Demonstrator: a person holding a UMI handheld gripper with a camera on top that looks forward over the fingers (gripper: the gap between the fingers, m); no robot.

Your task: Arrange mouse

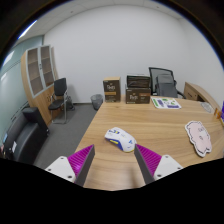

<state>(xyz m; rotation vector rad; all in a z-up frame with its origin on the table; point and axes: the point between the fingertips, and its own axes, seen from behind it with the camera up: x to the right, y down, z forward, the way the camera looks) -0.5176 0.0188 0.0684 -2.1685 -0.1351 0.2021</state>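
A white mouse point(120, 138) with dark and yellow accents lies on the wooden table point(160, 125), just ahead of my fingers and slightly between their tips. My gripper point(114, 153) is open, with the magenta pads of the left finger point(80, 158) and the right finger point(150, 156) spread wide and nothing held. The fingers do not touch the mouse.
A face-shaped mouse pad point(200, 137) lies to the right on the table. Boxes point(138, 90), a small box point(111, 89) and papers point(166, 102) sit at the far end. Chairs point(60, 97) and a cabinet point(40, 72) stand to the left; a dark sofa point(22, 135) is lower left.
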